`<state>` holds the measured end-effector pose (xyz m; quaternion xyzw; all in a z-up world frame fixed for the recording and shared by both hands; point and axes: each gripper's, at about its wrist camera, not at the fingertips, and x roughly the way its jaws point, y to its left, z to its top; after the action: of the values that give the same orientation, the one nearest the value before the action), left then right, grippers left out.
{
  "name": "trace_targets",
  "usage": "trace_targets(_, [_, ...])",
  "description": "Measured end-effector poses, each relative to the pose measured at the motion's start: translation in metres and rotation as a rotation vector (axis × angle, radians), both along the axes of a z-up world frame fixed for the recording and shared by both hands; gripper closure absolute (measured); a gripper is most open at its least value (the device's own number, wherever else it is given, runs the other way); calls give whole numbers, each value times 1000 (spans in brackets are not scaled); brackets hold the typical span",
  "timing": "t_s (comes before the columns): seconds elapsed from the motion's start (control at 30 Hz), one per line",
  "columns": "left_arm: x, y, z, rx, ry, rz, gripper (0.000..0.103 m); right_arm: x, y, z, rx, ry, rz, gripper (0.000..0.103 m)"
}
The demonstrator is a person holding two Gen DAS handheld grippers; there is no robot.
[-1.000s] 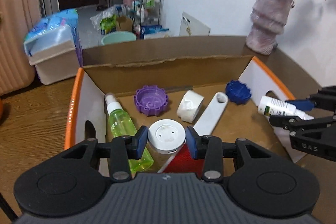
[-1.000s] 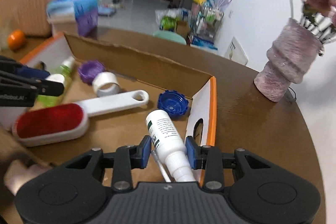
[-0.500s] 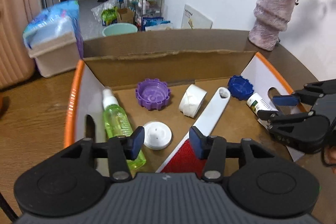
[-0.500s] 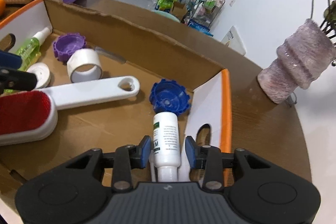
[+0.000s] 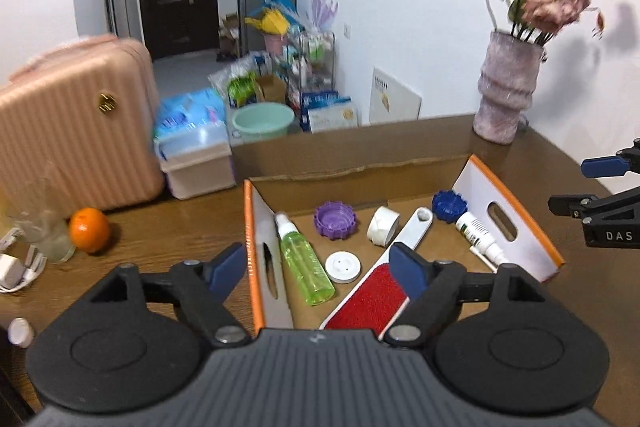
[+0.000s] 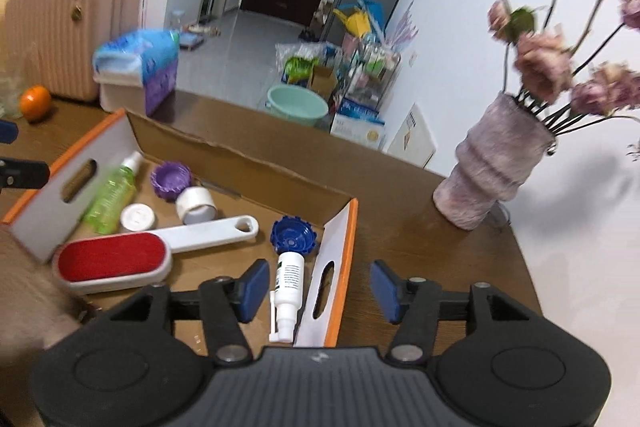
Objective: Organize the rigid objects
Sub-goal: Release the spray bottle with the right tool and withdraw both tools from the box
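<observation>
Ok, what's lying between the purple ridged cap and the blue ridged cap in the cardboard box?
A white tape roll and the lint brush's white handle end, clearest in the left wrist view.

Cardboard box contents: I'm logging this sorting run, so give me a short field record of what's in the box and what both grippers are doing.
container: cardboard box on wooden table
inside: green spray bottle, purple cap, tape roll, white round lid, red lint brush, blue cap, white nasal spray bottle
left gripper: jaws open, empty
right gripper: jaws open, empty
outside box: orange, flower vase
</observation>
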<state>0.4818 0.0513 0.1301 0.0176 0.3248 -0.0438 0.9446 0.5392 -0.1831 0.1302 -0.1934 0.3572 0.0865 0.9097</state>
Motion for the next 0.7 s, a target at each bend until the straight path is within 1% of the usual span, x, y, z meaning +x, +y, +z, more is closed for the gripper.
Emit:
trace_targets(0.03, [-10,0,5,3,-23,5,18,-10,-1,7,9,-14,8,41])
trace_targets(0.07, [-21,0,10,8,-54,11,14,-18,-2,13,20,-26,16,40])
trace_targets(0.1, [-32,1,15,13,-86,20,8,-28,-4,19,36,-42,26,39])
trace_targets(0.13, [-43,0,17,19,-119,32,5,-36,-6,23,50,-55,33,35])
trace_targets(0.2, [-67,0,19,20,-186,48,2,-53,-9,30,77,-89,36,33])
trace_targets(0.27, [-92,0,16,9,-249,42,0,-78,-17,35,134,-154,50,26])
trace_targets(0.3, [-105,-1,13,13,-286,48,0,-89,-20,35,159,-176,57,25])
trace_targets(0.33, [-115,-2,9,24,-311,59,0,-102,-23,33,181,-206,63,25])
trace_targets(0.4, [-132,-6,2,52,-355,79,0,-123,-28,27,194,-268,66,24])
trace_targets(0.47, [-150,-7,-5,40,-399,81,0,-142,-32,19,202,-343,69,22])
trace_targets(0.5, [-158,-7,-8,25,-423,83,0,-151,-35,15,220,-373,75,21])
trace_targets(0.53, [-166,-6,-10,6,-444,80,0,-161,-39,11,259,-401,82,21])
trace_targets(0.6, [-182,-4,-18,-25,-496,66,0,-175,-47,2,335,-421,87,17])
trace_targets(0.63, [-189,-4,-23,-27,-521,67,0,-183,-51,-4,383,-426,81,15])
trace_targets(0.7, [-199,-5,-32,-23,-549,74,0,-195,-56,-16,444,-432,79,15])
